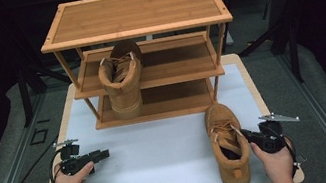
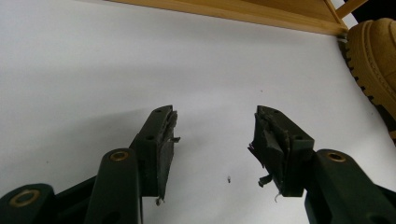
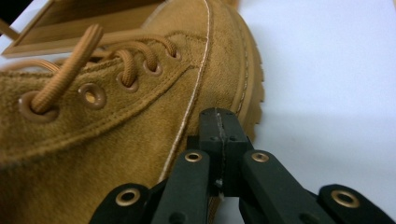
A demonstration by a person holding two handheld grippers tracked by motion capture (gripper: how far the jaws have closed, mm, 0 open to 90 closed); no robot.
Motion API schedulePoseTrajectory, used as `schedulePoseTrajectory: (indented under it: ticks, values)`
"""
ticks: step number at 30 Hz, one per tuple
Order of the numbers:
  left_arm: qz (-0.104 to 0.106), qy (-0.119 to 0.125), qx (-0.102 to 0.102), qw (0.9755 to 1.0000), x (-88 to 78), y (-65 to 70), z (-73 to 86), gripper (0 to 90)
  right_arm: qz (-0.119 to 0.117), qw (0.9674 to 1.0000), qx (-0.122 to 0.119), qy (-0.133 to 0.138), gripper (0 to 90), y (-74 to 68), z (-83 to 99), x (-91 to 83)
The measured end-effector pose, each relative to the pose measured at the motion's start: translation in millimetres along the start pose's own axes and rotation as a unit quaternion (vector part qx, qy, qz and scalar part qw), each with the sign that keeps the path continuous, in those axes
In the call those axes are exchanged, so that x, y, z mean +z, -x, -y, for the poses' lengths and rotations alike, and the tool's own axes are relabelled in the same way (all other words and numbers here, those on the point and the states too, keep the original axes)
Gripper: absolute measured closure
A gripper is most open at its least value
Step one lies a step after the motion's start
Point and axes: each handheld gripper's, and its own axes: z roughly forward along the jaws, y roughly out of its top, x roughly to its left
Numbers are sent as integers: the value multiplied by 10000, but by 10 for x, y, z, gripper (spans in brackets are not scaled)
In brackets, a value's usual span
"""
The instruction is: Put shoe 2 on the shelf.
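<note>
Now closed right gripper [image 3: 219,135] beside boot [image 3: 116,107]

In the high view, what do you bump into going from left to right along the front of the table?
Left claw → bare white table top → tan boot on the table → right claw, shut beside the boot.

We list a tan boot [image 1: 230,148] on the white table [image 1: 161,147], touching our right gripper [image 1: 249,136] at its left. Our left gripper [image 1: 103,154] lies well apart. Beyond both stands a wooden rack [image 1: 133,13] bearing a second boot [image 1: 121,81].
</note>
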Motion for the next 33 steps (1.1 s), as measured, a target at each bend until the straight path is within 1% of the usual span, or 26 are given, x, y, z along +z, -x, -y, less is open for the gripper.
schedulePoseTrajectory:
  ticks: [1, 2, 3, 4, 5, 10, 12, 14, 15, 16, 17, 18, 19, 20, 21, 23, 24, 25, 26, 27, 28, 30, 31, 33]
  values:
    - [-8, -7, 2, 10000, 0, -3, 0, 479, -41, 9999, 105, 0, 900, 39, 21, 16]
    - [9, -12, -21, 10000, 3, -3, 2, 480, -97, 9997, 202, 95, 900, 72, 40, 34]
    - [0, -22, -12, 10000, 4, -5, 3, 480, -265, 9992, 297, 94, 900, 107, 48, 29]
    - [-2, -35, -17, 10000, 6, -6, 5, 480, -319, 9989, 337, 68, 900, 126, 50, 23]
    - [-5, -42, -16, 10000, 8, -6, 5, 481, -347, 9987, 353, 110, 900, 134, 55, 34]
    - [-14, -27, -1, 10000, 16, -5, 3, 483, -349, 9990, 277, 25, 900, 112, 24, 61]
    - [-4, -33, -6, 10000, 17, -2, 4, 483, -470, 9984, 309, 63, 900, 114, 11, 104]
    - [-2, -30, -2, 10000, 16, -1, 4, 483, -614, 9974, 375, 35, 900, 119, -9, 156]
    - [-12, -29, 8, 10000, 14, -3, 3, 483, -682, 9968, 412, -36, 900, 121, -27, 178]
    - [-12, -28, 3, 10000, 13, -4, 3, 483, -736, 9964, 415, -4, 900, 117, -37, 205]
    - [-17, -24, 3, 10000, 14, -6, 3, 483, -799, 9960, 409, -30, 900, 113, -48, 218]
    - [-16, -29, 0, 10000, 15, -9, 2, 483, -821, 9959, 368, -102, 900, 105, -65, 231]
    - [-20, -33, 2, 10000, 16, -10, 2, 483, -850, 9957, 342, -100, 900, 99, -78, 246]
    - [-20, -38, 4, 10000, 18, -11, 1, 483, -857, 9957, 309, -184, 900, 92, -95, 253]
    - [-10, -38, -8, 10000, 21, -9, 2, 483, -868, 9956, 287, -183, 900, 87, -105, 267]
    - [-9, -43, -7, 10000, 25, -6, 4, 483, -888, 9953, 243, -290, 900, 102, -125, 274]
    - [-36, -51, 27, 10000, 24, -6, 5, 483, -937, 9948, 270, -294, 900, 117, -127, 279]
    - [-36, -58, 19, 10000, 24, -3, 7, 482, -959, 9945, 277, -307, 900, 136, -131, 282]
    - [-40, -55, 17, 10000, 23, -2, 9, 483, -931, 9947, 266, -340, 892, 142, -135, 280]
    - [-21, -44, 14, 10000, 21, -3, 11, 483, -903, 9949, 236, -379, 849, 145, -142, 277]
    - [-17, -40, 9, 10000, 18, -5, 11, 483, -788, 9959, 132, -433, 810, 145, -154, 266]
    - [-3, -13, -27, 10000, 14, -8, 11, 483, -635, 9965, -15, -540, 767, 127, -179, 238]
    - [-1, -19, -22, 10000, 10, -14, 11, 483, -603, 9966, -63, -558, 749, 116, -189, 224]
    - [-10, -17, -19, 10000, 6, -22, 13, 482, -373, 9970, -222, -645, 684, 66, -233, 170]
